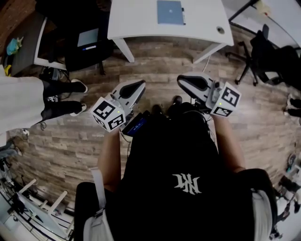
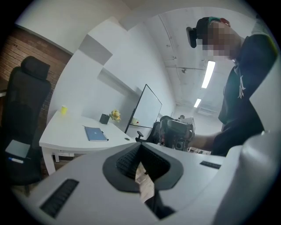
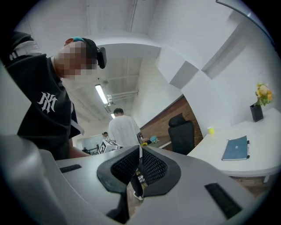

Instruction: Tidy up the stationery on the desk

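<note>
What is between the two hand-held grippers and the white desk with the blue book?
Only bare wooden floor lies between the left hand-held gripper, the right hand-held gripper and the desk. The head view shows it.

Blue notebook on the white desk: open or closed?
Closed: the notebook lies flat on the desk, only its blue cover showing.

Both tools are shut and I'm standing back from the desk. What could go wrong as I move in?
1. The left tool and right tool are shut and empty. Unless they open first, they may just shove the blue notebook across the desk.
2. The flower vase stands just beyond the notebook, so an overlong reach might tip it.
3. A bystander in white stands near on the left, and a wide swing might come close.
</note>
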Available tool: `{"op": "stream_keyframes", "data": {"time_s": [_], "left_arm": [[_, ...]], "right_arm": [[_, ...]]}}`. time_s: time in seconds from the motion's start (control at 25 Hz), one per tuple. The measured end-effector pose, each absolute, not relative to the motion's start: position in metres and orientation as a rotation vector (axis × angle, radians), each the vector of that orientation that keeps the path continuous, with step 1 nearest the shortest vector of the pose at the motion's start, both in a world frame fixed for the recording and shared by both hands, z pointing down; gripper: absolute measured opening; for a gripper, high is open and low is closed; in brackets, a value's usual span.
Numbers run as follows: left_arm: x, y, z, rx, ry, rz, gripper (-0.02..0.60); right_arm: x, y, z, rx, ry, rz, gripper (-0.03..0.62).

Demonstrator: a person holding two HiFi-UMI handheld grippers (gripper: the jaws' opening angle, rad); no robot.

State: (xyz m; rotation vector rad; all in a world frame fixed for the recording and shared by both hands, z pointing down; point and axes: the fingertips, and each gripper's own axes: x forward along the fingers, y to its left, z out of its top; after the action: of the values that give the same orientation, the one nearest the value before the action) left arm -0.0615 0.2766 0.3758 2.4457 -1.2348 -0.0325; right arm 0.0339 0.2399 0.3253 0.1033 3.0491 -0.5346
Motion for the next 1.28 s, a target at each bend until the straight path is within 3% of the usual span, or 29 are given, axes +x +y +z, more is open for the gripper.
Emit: {"op": "stream_keyframes", "data": {"time_s": [0.44, 1.28], "left_arm": [[-0.016, 0.283, 0.36, 2.535, -1.178, -0.008, 0.003], [0.108, 0.306, 0.37, 2.536, -1.113, 0.173, 0.003]], "right_arm": [[0.062, 0.256, 0.321, 0.051, 3.067, -0.433, 0.043], [0.165, 0.303, 0.343, 0.041, 3.08, -0.571, 0.044]]}}
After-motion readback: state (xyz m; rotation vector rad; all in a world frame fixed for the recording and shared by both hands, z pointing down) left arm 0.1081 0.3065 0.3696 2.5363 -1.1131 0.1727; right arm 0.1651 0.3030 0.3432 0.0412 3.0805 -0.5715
